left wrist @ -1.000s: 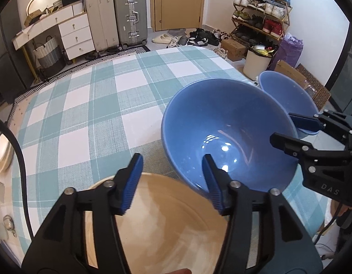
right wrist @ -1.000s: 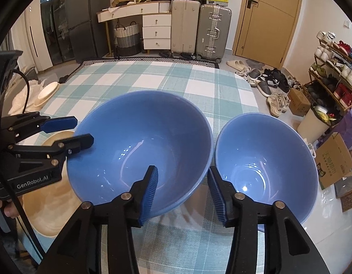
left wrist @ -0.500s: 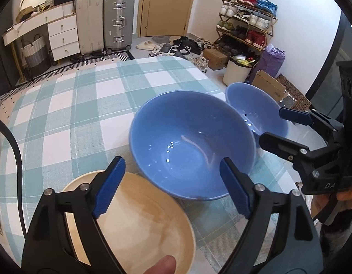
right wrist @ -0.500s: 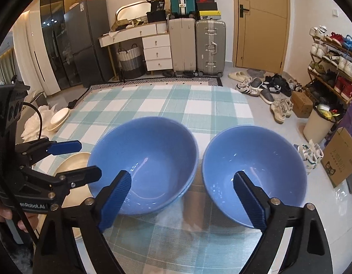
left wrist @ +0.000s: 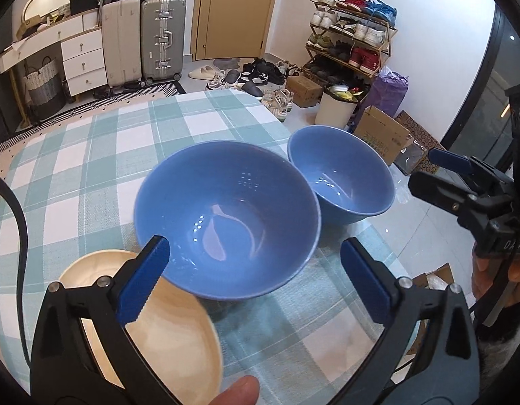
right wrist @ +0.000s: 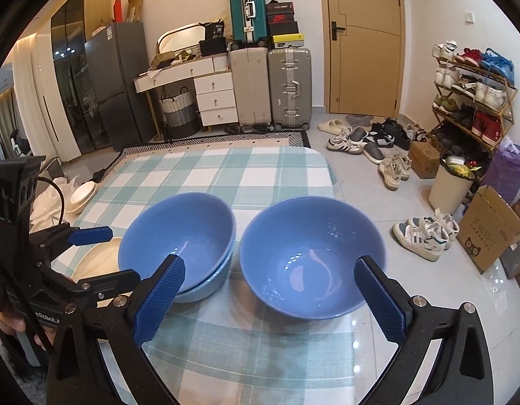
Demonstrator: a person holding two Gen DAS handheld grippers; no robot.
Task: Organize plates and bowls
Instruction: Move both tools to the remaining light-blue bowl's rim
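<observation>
Both the left tool (left wrist: 254,278) and right tool (right wrist: 270,300) have just opened wide and drawn back empty, leaving the stacked blue bowls (right wrist: 179,236) and single blue bowl (right wrist: 310,253) released on the desk (right wrist: 226,168) just ahead.

The cream plate (left wrist: 165,330) lies partly behind the left gripper (left wrist: 249,280) — its near edge is hidden. In the right wrist view the lower bowl (right wrist: 209,285) shows only a pale rim under the bowl (right wrist: 179,236) nested in it. The shoebox labels (right wrist: 281,18) — too small to read.
</observation>
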